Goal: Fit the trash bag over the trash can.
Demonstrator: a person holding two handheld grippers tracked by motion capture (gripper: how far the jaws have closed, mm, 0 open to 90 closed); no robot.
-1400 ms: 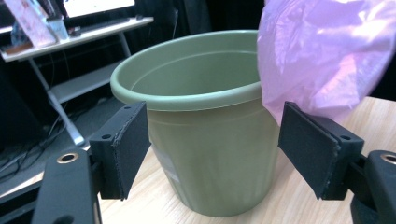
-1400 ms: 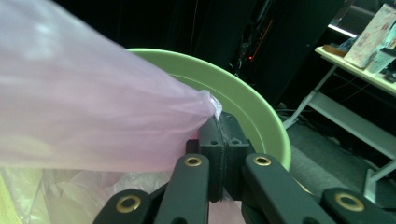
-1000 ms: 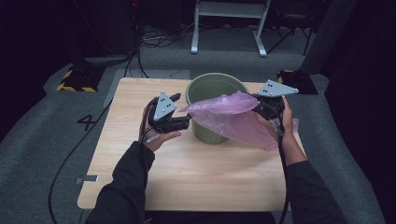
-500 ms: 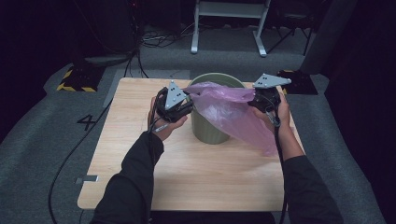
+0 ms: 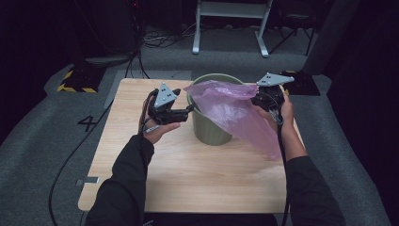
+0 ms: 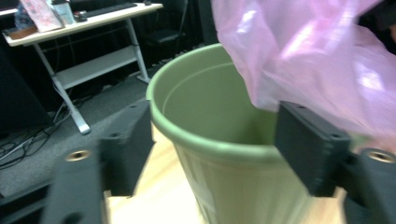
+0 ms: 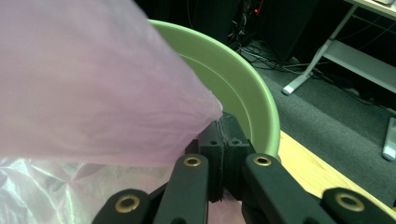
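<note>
- painted on the grey floor left of the wooden table (image 5: pixel 188 174): a black "4"; beside it, yellow-and-black hazard striping on a dark block. no other writing legible.
- on the table, toward its far middle: green plastic bin (image 5: pixel 214 129), upright, mouth open to the ceiling, long axis vertical, slightly tapered toward the base, rolled rim, faint ribbing down the wall in the left gripper view.
- over the bin's mouth and down its right side: pink plastic bag (image 5: pixel 235 110), thin, translucent, crinkled, glossy where light catches.
- stretched roughly level across the rim from left to right, then sagging in a long tail down past the bin toward the near right of the table.
- right gripper (image 5: pixel 269 100), at the bin's right rim: jaws clamped tight together on a gathered edge of the bag, pinch plainly seen in the right gripper view, film bulging out just above the pads.
- left gripper (image 5: pixel 181 113), just left of the bin: jaws just been opening, now spread wide either side of the near rim, nothing pinched; bag edge hanging just beyond the right-hand jaw in the left gripper view, whether touching cannot be told.
- behind the table: white-legged desk frame on the carpet, cables trailing.
</note>
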